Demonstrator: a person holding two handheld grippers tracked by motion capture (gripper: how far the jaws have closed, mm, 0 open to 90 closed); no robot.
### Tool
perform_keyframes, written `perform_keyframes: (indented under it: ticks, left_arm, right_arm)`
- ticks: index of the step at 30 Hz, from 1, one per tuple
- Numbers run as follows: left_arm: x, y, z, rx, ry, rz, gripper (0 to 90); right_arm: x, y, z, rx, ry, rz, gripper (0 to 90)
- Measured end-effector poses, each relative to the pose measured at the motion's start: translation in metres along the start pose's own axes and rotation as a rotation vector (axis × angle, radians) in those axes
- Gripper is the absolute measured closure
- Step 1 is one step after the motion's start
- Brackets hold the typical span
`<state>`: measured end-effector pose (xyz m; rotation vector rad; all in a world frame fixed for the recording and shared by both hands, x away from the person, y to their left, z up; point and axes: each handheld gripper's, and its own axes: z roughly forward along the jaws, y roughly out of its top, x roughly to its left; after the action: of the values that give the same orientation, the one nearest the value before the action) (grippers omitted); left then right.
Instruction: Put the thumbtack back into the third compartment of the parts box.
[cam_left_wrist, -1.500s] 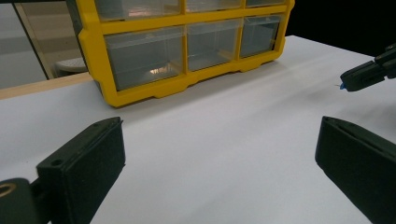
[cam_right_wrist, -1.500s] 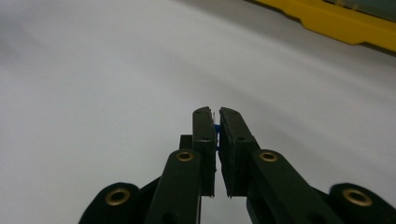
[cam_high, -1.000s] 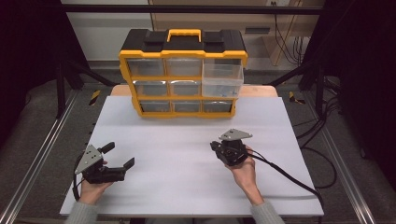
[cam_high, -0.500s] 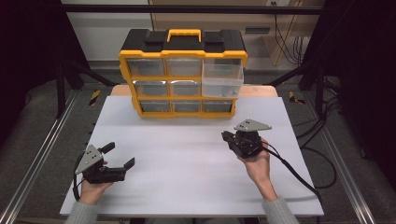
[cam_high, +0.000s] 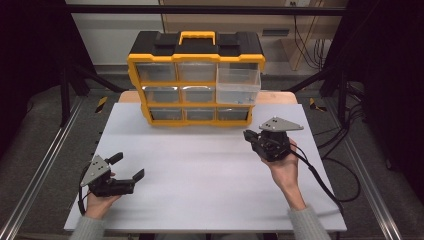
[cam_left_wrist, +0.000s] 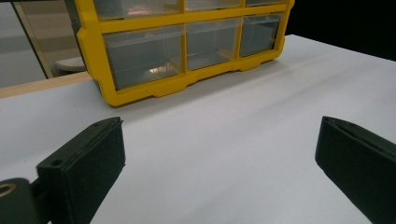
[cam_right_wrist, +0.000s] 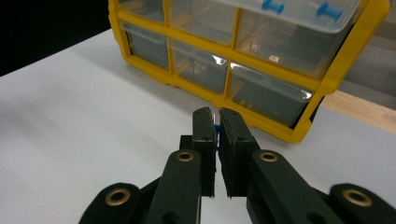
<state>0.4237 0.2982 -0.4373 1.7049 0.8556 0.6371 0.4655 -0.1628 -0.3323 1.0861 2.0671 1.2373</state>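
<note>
The right claw (cam_right_wrist: 215, 128) is closed almost flat on a small blue piece (cam_right_wrist: 216, 130), of which a sliver shows between the jaw tips in the right gripper view; it is too hidden to name, though it matches the colour of the blue pins (cam_right_wrist: 272, 6) lying in the drawer ahead. That drawer, the open top-right drawer (cam_high: 238, 76), juts out of the yellow organizer (cam_high: 196, 80) just ahead of and above this claw, so the likely step is carrying the piece up to it and dropping it in.

To do that well, the grip should stay firm while the hand (cam_high: 285, 170) lifts, since the piece is thin and could slip. The jaw tips should come over the drawer's front lip and well inside before opening, and the release should be low, so the piece does not bounce out onto the worktop (cam_high: 200, 170).

The left claw (cam_high: 127, 167) rests far to the other side, well apart from the organizer, its jaws spread wide and holding nothing. It has no part in this step and is best kept clear.

Counted: one organizer with nine drawers in three rows of three, one pulled out and eight closed; two blue pins visible in the open drawer; one blue piece in the right claw; two claws.
</note>
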Motion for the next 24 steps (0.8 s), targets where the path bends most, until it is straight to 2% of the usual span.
perform_keyframes:
  ticks: [18,24]
  left_arm:
    - [0.0,0.0,0.0,-0.002,0.001,-0.001,1.2]
    - [0.0,0.0,0.0,-0.001,0.0,0.0,1.2]
  right_arm:
    - [-0.007,0.035,-0.02,-0.063,-0.013,-0.001,85.8]
    - [-0.008,0.048,-0.025,-0.084,-0.024,-0.015,85.8]
